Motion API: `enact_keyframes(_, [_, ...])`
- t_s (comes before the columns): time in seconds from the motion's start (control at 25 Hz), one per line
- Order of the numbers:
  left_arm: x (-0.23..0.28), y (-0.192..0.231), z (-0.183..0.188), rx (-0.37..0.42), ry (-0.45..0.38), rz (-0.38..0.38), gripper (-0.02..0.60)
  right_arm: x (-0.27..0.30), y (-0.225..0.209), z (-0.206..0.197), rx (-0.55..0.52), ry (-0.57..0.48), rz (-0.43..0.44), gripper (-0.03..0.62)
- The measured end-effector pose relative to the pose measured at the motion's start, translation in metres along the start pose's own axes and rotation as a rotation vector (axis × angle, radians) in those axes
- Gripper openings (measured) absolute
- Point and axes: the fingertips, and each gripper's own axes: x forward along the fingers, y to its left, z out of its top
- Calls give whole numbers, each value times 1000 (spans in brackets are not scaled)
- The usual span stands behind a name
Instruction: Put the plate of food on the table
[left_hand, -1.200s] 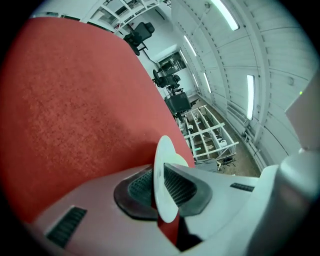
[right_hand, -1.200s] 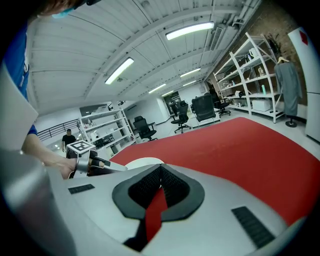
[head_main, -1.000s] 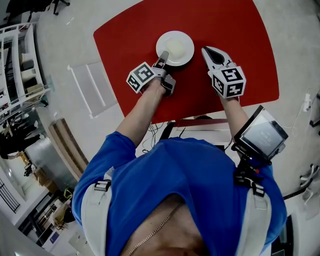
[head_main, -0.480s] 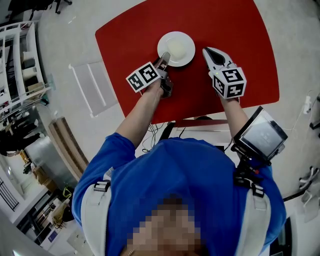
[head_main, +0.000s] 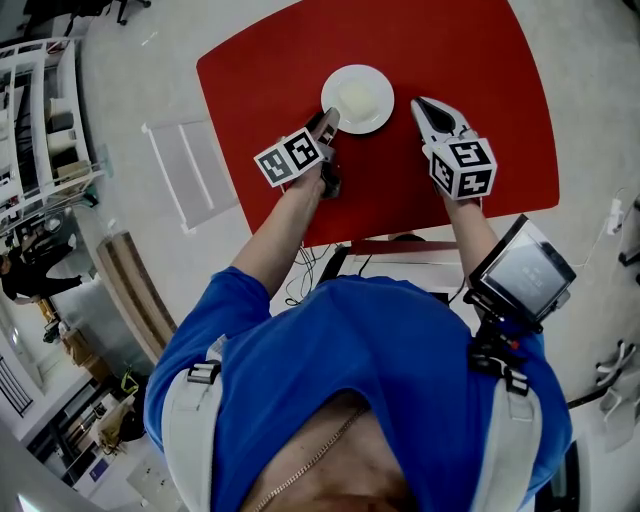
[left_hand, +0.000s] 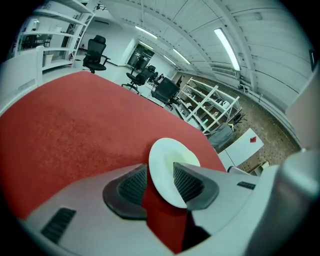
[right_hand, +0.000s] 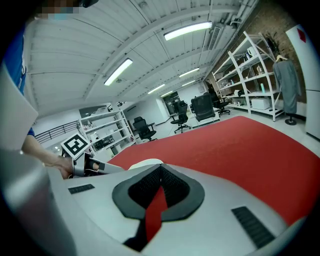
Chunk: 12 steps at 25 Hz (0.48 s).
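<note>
Head view: the plate (head_main: 358, 98) sat flat on the red table (head_main: 470, 60), toward its far middle. It was round, white and smooth-rimmed, with a pale, low mound of food at its centre; what the food was could not be made out. The tabletop was a rounded-corner slab with a matte, finely grained surface like felt.

Left gripper (head_main: 330, 119): pale grey moulded shell, with a black-and-white marker cube behind it. Left gripper view: the pads (left_hand: 133, 186) were dark and cross-ribbed. The jaws were opening, with the near rim of the plate between them. A strip of red table showed between the left pad and the rim, so no clamp was on it.

Right gripper (head_main: 421, 104): same grey shell and ribbed dark pads. Its jaws were together at the tips, with only a thin wedge of red table showing behind them and nothing held. It rested just right of the plate, apart from it.

Against one second ago: the left jaws had been pinched on the rim and had since let go. The plate stayed at the same spot on the table. The right gripper kept its place and its closed jaws.
</note>
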Motion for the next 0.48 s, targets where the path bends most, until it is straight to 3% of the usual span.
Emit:
enact_keyframes(0.28, [-6,-3,9,44,-79,-17,149,1,-3,-1,-4,-10,7,0])
enact_keyframes(0.48, [-30,-17,20,79,-152,-81,146,-11,13,9,-17,-34,14,0])
